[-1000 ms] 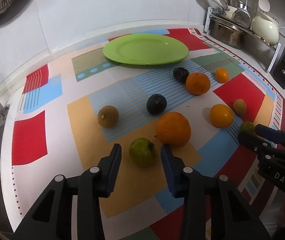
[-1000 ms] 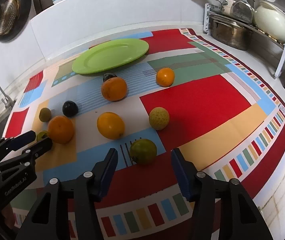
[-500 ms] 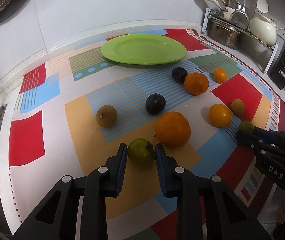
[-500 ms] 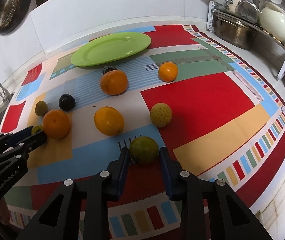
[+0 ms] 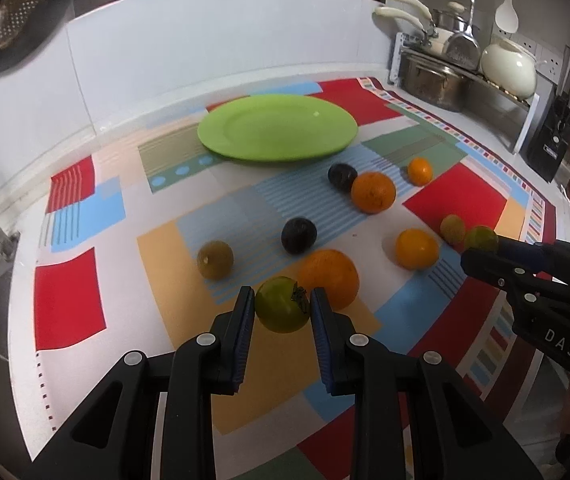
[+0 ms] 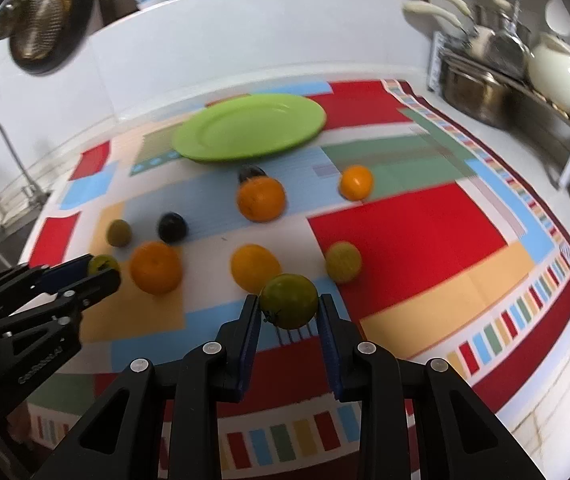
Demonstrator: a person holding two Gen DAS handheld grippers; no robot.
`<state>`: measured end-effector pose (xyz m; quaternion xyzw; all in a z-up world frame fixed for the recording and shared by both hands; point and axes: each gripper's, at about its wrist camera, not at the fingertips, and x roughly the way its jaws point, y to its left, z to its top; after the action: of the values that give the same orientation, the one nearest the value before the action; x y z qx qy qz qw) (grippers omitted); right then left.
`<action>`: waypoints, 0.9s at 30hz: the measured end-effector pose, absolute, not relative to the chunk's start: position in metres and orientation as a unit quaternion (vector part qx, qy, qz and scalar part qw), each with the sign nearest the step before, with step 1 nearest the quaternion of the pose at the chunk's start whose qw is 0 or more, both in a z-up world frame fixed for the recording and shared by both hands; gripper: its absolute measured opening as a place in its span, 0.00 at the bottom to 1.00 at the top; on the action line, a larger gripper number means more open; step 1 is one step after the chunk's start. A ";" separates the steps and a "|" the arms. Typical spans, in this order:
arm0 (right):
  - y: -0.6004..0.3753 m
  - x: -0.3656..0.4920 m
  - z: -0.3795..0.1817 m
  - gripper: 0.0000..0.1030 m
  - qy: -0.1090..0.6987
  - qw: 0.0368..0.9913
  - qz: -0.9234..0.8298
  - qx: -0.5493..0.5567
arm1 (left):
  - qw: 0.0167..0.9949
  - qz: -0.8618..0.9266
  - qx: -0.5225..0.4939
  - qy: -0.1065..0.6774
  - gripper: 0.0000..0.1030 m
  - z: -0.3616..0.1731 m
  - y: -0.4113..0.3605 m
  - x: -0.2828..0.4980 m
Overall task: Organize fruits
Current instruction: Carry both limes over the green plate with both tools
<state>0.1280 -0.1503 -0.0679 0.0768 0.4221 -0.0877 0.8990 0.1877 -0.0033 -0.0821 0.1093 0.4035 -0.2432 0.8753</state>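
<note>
Both grippers have closed since the earlier frame. My left gripper (image 5: 283,306) now clamps a green fruit (image 5: 282,304), a large orange (image 5: 329,278) touching at its 2 o'clock. My right gripper (image 6: 289,309) clamps another green fruit (image 6: 289,300), raised off the patterned mat (image 6: 405,228). I see the green plate (image 5: 277,127) bare at 12 o'clock.

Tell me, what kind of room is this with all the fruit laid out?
Most likely a home kitchen counter. Pots and pans sit on a rack by the wall, a tap stands over a sink at the left, and a knife block is at the far right. A patterned cloth covers the counter.
</note>
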 end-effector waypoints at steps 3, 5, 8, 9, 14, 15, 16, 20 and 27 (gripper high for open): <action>-0.153 0.133 -0.061 0.29 0.417 0.904 -0.061 0.073 | 0.880 -0.233 0.098 0.402 0.28 -0.075 -0.006 0.185; -0.156 0.137 -0.057 0.29 0.412 0.908 -0.043 0.065 | 0.886 -0.217 0.094 0.399 0.28 -0.071 -0.010 0.182; -0.160 0.143 -0.052 0.29 0.408 0.911 -0.007 0.057 | 0.892 -0.204 0.083 0.395 0.28 -0.062 -0.015 0.179; -0.162 0.146 -0.050 0.29 0.408 0.912 0.003 0.053 | 0.894 -0.199 0.081 0.392 0.28 -0.059 -0.018 0.179; -0.169 0.157 -0.040 0.29 0.407 0.911 0.042 0.044 | 0.905 -0.187 0.073 0.375 0.28 -0.048 -0.028 0.185; -0.171 0.159 -0.038 0.29 0.406 0.912 0.047 0.041 | 0.907 -0.184 0.077 0.370 0.28 -0.046 -0.030 0.185; -0.171 0.161 -0.036 0.29 0.405 0.912 0.050 0.038 | 0.909 -0.184 0.081 0.366 0.28 -0.044 -0.033 0.187; -0.176 0.169 -0.026 0.29 0.393 0.917 0.063 0.033 | 0.913 -0.188 0.085 0.351 0.28 -0.033 -0.038 0.195; -0.184 0.195 -0.005 0.29 0.375 0.923 0.085 0.033 | 0.919 -0.199 0.091 0.327 0.28 -0.012 -0.050 0.219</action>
<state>0.1951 -0.1840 -0.0047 0.0335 0.3746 0.0847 0.9227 0.2187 -0.0498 -0.0118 0.0915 0.3265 -0.1989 0.9195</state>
